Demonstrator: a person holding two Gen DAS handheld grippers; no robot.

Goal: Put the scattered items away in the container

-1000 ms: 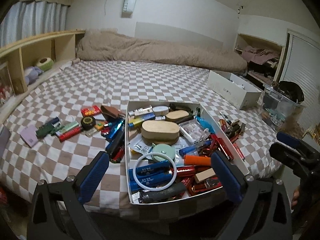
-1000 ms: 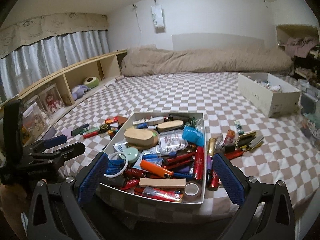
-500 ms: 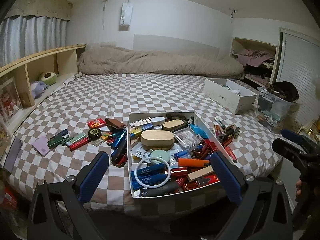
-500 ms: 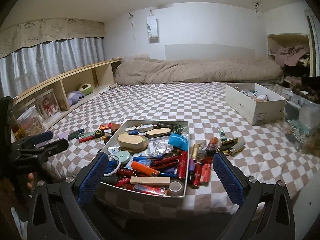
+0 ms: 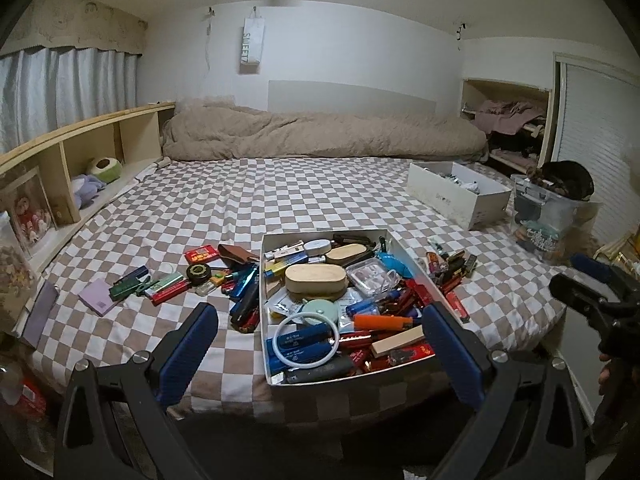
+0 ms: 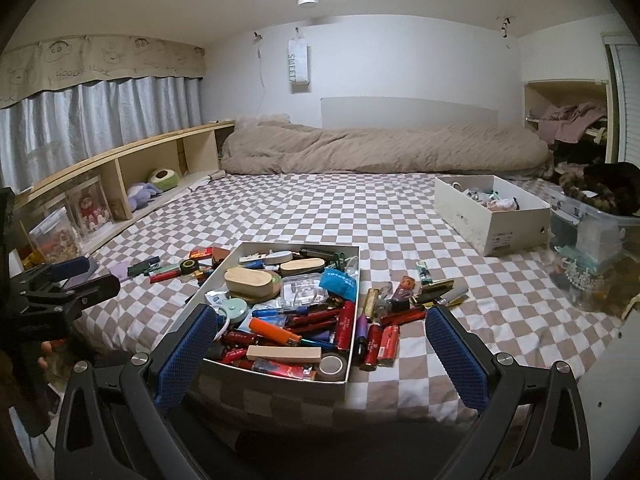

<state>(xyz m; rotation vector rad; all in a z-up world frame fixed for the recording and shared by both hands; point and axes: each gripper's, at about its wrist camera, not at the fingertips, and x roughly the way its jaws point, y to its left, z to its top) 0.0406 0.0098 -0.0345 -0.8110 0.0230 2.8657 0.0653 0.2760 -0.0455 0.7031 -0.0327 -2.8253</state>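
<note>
Checkered bed (image 5: 280, 200) carries a white container (image 5: 262, 304) near its front edge, loose items (image 5: 168, 282) scattered left of it; left hand-held gripper (image 5: 320, 344) released, empty. Right wrist view: further items (image 6: 400, 312) right of the container (image 6: 352, 320); right hand-held gripper (image 6: 316, 344) released, empty.

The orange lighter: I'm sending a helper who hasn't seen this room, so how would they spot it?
On the checkered bed sits an open white box crammed with small items, nearest the foot edge. In its front half lies the orange lighter, the only bright orange thing among red and blue ones, just behind a pale wooden block.
</note>
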